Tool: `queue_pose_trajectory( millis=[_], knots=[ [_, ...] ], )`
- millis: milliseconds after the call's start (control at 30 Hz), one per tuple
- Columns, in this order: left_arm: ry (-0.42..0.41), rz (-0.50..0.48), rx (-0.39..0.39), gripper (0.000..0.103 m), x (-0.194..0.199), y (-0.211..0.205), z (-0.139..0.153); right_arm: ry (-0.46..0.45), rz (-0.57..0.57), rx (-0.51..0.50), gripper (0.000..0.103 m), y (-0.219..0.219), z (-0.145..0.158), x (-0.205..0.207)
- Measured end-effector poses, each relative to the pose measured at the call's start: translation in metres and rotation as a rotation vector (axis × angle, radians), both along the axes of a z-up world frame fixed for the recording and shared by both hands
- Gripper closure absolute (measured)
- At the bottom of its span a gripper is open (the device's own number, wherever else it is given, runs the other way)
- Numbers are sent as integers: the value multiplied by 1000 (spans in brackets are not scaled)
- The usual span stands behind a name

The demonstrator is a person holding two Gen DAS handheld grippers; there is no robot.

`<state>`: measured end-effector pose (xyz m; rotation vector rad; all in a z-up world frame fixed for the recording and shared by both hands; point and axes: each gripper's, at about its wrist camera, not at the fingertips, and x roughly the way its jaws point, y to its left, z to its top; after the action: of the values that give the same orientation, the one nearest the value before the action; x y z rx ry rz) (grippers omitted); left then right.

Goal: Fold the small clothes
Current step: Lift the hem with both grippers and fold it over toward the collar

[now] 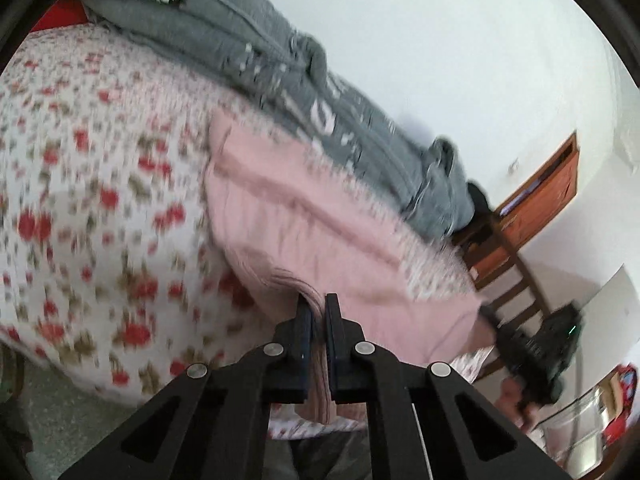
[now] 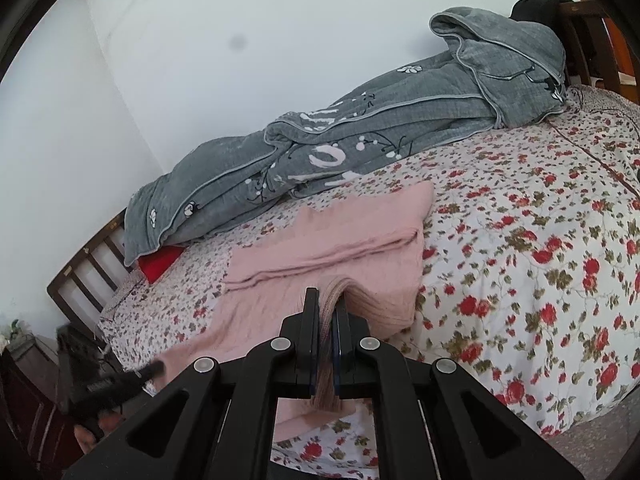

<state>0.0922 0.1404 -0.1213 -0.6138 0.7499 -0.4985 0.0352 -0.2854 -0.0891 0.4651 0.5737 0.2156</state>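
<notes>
Both grippers' fingers (image 1: 333,320) (image 2: 311,312) clamped on pink garment (image 2: 332,240)

- The garment (image 2: 328,248) lies on the bedspread (image 2: 520,240), near the bed's front edge.
- The rolled quilt (image 2: 340,140) lies behind the garment, along the wall (image 2: 200,40).
- A pillow (image 2: 160,264) is tucked under the quilt's left end.
- The right gripper (image 2: 326,320) pinches the garment's near hem.
- The left gripper (image 1: 318,320) pinches another hem fold.
- The headboard (image 2: 84,276) stands at the bed's left end.
</notes>
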Motion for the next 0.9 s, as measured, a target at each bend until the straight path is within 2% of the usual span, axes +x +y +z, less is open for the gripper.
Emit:
queue_pose_trajectory(
  millis=[167,367,600,900],
  knots=[
    [-17,49,-47,96,35,10,26,0,-11,36,98,-4,14,21],
    [-22,78,-70,96,84,12,37,13,-8,106,98,-18,22,65],
    [-18,101,-2,96,146,-6,37,31,4,88,98,-21,21,127],
    [60,111,90,96,238,-27,9,117,-1,96,98,-30,-12,217]
  ],
)
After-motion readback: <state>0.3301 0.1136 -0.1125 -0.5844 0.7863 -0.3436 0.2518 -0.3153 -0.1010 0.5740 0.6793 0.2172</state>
